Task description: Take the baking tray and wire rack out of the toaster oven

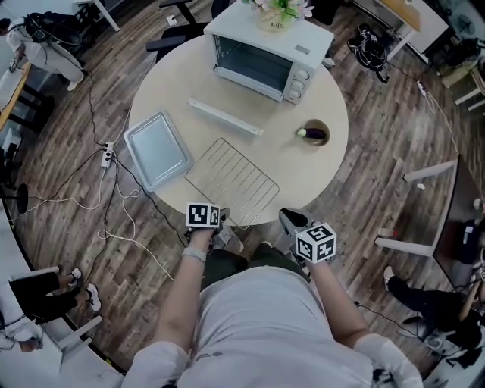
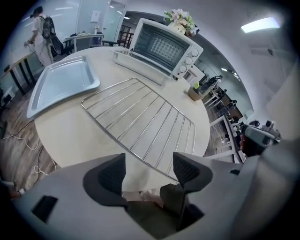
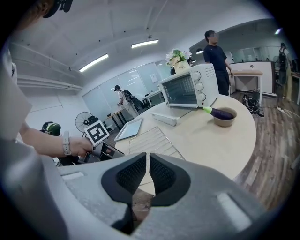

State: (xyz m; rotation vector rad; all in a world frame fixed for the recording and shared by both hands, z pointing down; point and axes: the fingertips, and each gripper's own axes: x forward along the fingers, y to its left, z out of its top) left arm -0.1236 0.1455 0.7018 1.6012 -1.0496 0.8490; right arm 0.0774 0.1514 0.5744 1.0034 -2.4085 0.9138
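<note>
The white toaster oven [image 1: 261, 57] stands at the far side of the round table [image 1: 318, 178], its front open toward me. A silver baking tray [image 1: 157, 149] lies flat on the table's left part. To its right the wire rack [image 1: 233, 180] lies flat, with its near corner over the table's front edge. My left gripper [image 1: 218, 223] hovers just off that near edge, pointing steeply down, open, and with nothing between its pads [image 2: 112, 176]; the rack [image 2: 145, 122] lies just beyond them. My right gripper [image 1: 290, 221] stays by the front edge, shut and empty [image 3: 147, 176].
A long white bar-shaped piece [image 1: 225, 117] lies in front of the oven. A brown bowl with an eggplant [image 1: 314, 133] sits at the right of the table. Flowers [image 1: 279, 10] stand on the oven. Cables and a power strip [image 1: 107, 156] lie on the floor left. A person [image 3: 216, 51] stands behind the table.
</note>
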